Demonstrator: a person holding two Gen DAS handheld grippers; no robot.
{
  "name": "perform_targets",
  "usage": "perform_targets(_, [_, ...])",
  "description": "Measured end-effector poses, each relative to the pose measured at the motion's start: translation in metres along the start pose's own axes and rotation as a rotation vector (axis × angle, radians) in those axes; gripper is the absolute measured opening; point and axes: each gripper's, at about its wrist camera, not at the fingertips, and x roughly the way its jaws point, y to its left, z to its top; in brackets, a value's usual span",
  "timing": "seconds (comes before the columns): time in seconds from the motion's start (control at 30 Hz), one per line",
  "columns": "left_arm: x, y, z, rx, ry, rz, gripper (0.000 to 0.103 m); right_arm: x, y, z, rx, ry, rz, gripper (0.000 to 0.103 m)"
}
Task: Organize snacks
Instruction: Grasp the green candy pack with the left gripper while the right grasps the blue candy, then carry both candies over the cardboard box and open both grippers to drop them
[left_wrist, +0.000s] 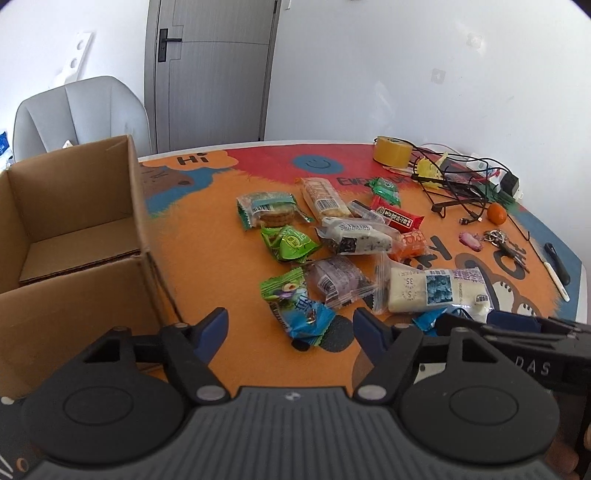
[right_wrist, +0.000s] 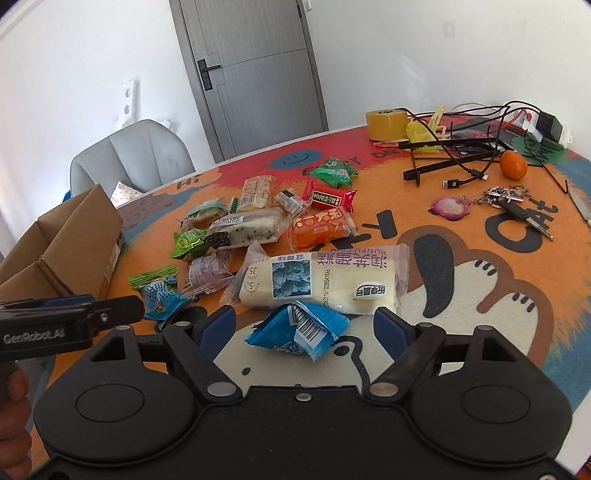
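Several wrapped snacks lie in a loose heap on the orange patterned mat (left_wrist: 221, 266). My left gripper (left_wrist: 291, 322) is open, and a blue-and-green candy packet (left_wrist: 308, 321) lies between its blue pads without touching them. A second blue packet (right_wrist: 299, 330) sits inside my open right gripper (right_wrist: 303, 320), also untouched. Just beyond that packet is a long white cake bar (right_wrist: 325, 284), also in the left wrist view (left_wrist: 428, 291). A divided cardboard box (left_wrist: 74, 221) stands open at the left, its compartments bare. The right gripper's finger (left_wrist: 517, 325) shows at the right edge.
At the far right are a yellow tape roll (left_wrist: 391, 149), tangled black cables (left_wrist: 458, 181), a small orange (right_wrist: 513, 165), keys (right_wrist: 506, 199) and a pen (left_wrist: 557, 269). A grey chair (left_wrist: 81, 114) stands behind the box, with a grey door (left_wrist: 214, 74) beyond.
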Motion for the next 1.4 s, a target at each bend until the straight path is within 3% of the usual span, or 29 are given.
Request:
perform_targets(0.27, [0.030, -0.004, 0.002, -0.012, 0.059, 0.033, 0.070, 0.012, -0.005, -0.006, 0.008, 0.005, 0.009, 0.074])
perform_targets(0.47, [0.040, -0.011, 0.003, -0.009, 0.049, 0.042, 0.066, 0.014, -0.007, -0.007, 0.018, -0.020, -0.006, 0.064])
perform_targets(0.63, [0.046, -0.015, 0.001, -0.007, 0.030, 0.060, 0.051, 0.011, -0.007, -0.010, 0.013, -0.035, -0.025, 0.056])
perform_targets(0.7, [0.046, -0.015, 0.000, -0.011, 0.020, 0.045, 0.043, 0.010, -0.006, -0.012, 0.011, -0.039, -0.033, 0.049])
perform_targets(0.77, [0.045, -0.016, 0.000, -0.008, 0.011, 0.039, 0.036, 0.008, -0.006, -0.014, 0.009, -0.043, -0.047, 0.029])
perform_targets(0.8, [0.043, -0.017, -0.001, -0.004, 0.006, 0.039, 0.032, 0.007, -0.007, -0.014, 0.017, -0.040, -0.044, 0.029])
perform_targets(1.03, [0.029, -0.018, -0.002, -0.004, -0.008, 0.020, 0.030, -0.002, -0.012, -0.015, 0.067, -0.051, -0.013, 0.028])
perform_targets(1.4, [-0.009, -0.014, 0.001, -0.003, -0.072, 0.016, 0.029, -0.021, 0.001, -0.012, 0.048, -0.112, 0.008, 0.028])
